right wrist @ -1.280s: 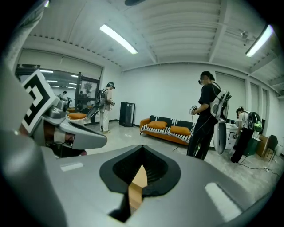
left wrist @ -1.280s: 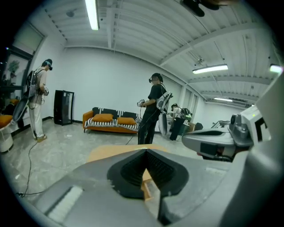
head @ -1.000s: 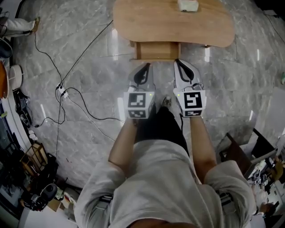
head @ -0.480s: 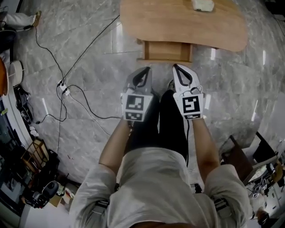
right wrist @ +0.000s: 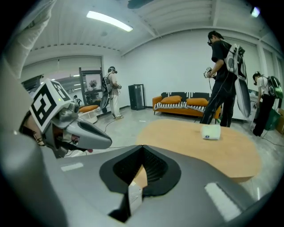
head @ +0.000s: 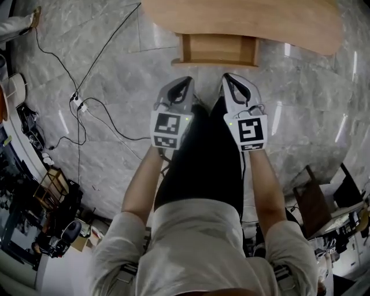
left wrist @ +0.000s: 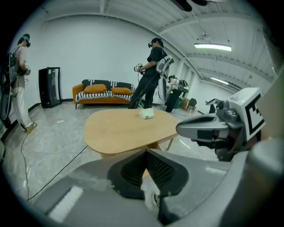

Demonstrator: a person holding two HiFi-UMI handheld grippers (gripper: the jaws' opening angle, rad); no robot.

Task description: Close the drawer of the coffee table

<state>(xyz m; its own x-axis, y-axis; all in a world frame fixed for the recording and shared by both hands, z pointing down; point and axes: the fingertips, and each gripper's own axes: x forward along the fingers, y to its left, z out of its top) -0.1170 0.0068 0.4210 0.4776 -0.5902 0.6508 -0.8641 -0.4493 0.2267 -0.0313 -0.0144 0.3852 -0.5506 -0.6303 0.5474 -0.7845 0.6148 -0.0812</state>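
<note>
Under the coffee table [head: 243, 20], open drawer [head: 215, 49]

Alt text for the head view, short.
Looking down from the person's head: a wooden drawer stands pulled out from under the coffee table, and the left gripper and right gripper, both shut and empty, point at it side by side without touching it. Cables trail across the grey floor at left.

Open wooden drawer [head: 215, 49] pulled out from beneath the oval wooden coffee table [head: 277, 23].
</note>
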